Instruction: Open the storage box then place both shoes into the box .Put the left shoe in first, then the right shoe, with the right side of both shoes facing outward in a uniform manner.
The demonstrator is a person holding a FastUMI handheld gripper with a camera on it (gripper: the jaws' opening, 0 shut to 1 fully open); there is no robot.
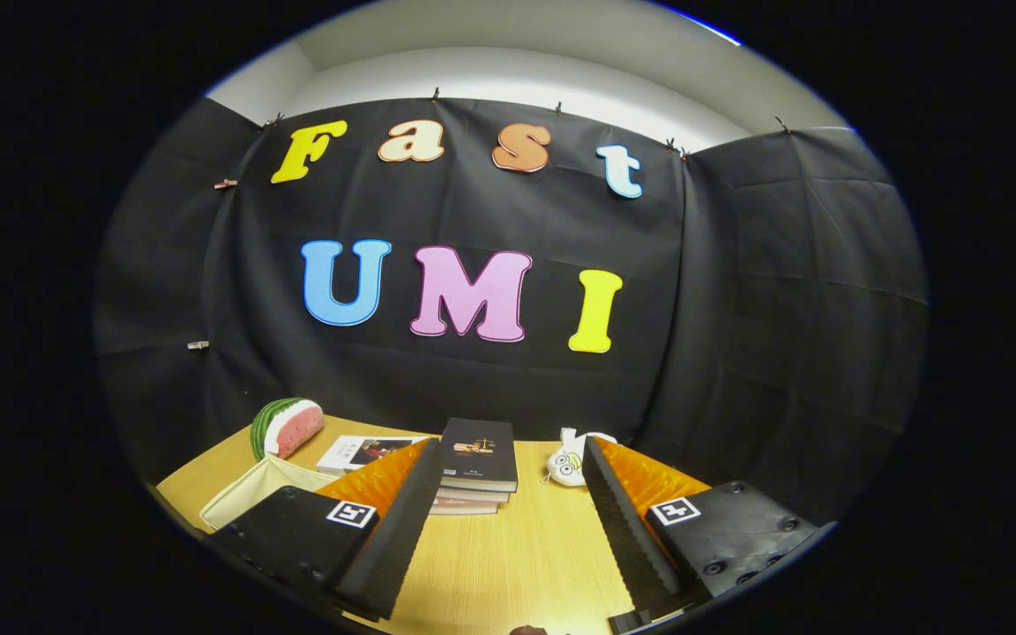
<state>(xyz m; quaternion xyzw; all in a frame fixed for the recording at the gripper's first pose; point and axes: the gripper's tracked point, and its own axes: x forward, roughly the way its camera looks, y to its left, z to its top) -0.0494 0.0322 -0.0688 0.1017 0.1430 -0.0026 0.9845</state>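
My gripper point(510, 445) is held level over a light wooden table point(517, 547), open, with a wide gap and nothing between the fingers. A cream-coloured box point(248, 496) with pale walls lies beside the left finger point(402, 520), which covers part of it; I cannot tell how its lid stands. A small dark reddish shape point(530, 630) peeks in at the near end of the gap, too little of it to identify.
A stack of books point(477, 467) with a dark cover on top lies just beyond the fingertips. A magazine point(367, 451) and a watermelon-slice toy point(286, 426) sit at the back left. A small white plush toy point(568, 460) rests by the right finger's tip. Black cloth walls close the table's far side.
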